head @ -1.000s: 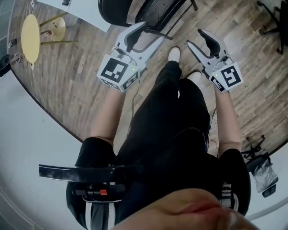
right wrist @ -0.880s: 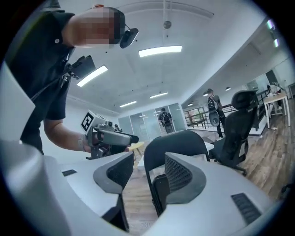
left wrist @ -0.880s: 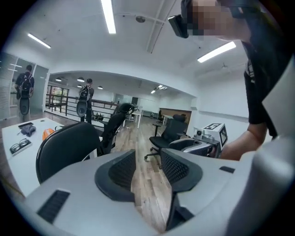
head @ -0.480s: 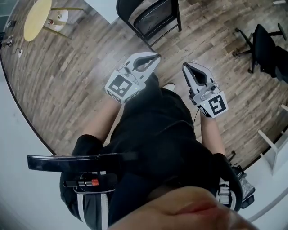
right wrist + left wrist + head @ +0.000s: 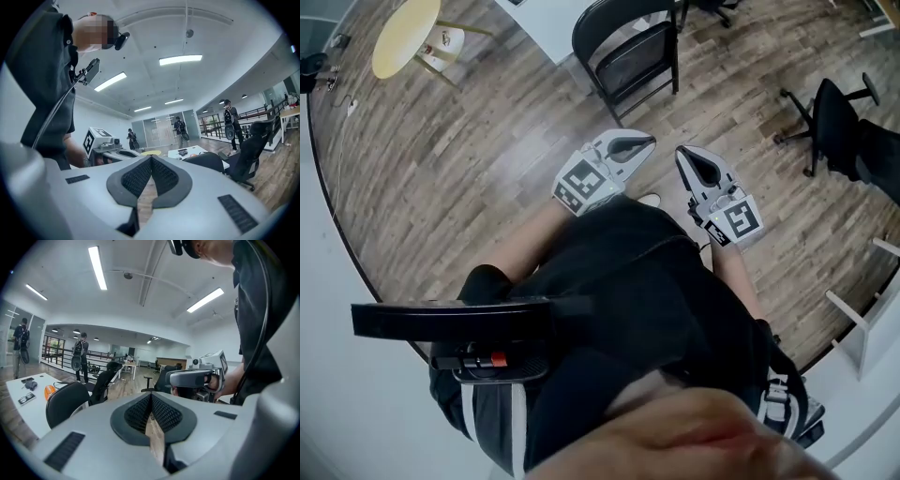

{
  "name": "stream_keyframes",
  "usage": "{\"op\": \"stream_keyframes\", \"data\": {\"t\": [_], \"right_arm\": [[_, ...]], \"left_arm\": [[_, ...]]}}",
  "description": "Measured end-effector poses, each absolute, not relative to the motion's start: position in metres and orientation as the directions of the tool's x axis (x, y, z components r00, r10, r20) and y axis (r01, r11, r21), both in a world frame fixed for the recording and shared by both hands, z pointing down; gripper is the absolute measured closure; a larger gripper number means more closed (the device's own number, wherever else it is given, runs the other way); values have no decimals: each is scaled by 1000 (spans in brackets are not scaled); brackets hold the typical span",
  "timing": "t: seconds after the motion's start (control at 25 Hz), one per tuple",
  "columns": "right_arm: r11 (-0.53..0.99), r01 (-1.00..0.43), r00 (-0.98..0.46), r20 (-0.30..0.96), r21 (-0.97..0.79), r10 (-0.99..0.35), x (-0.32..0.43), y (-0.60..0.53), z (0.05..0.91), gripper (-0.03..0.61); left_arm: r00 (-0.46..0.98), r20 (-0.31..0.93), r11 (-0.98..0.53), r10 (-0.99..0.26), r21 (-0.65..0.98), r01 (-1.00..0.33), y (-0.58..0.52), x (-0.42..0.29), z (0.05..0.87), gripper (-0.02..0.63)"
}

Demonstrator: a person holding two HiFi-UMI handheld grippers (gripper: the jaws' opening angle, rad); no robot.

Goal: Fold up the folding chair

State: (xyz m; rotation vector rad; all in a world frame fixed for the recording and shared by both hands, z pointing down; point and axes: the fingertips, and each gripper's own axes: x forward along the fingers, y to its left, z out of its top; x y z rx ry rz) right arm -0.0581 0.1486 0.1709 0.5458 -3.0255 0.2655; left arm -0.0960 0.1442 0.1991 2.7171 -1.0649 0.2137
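Person on a wood floor (image 5: 469,159) holding two closed, empty grippers in front of them, well short of an open folding chair (image 5: 630,58).

From the head view, the left gripper (image 5: 649,143) and right gripper (image 5: 682,153) are held side by side in front of the person's dark clothing, near each other but apart, tips pointing away from the body; each gripper's own view shows its ribbed pads (image 5: 138,414) meeting at the tips with nothing between them; the black folding chair stands unfolded on its legs beyond the grippers, top centre of the head view, just beside a white table (image 5: 546,19); neither gripper touches it; a round yellow table (image 5: 405,36) is at upper left; a black office chair (image 5: 830,117) stands at right.
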Motion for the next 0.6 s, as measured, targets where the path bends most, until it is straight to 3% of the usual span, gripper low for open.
{"op": "stream_keyframes", "data": {"t": [0.6], "right_arm": [[915,-374,-927,80,-151,-366,-118,131,160,568]], "left_arm": [[756,176,-737,-631,170,-654,126,-141,180,607]]}}
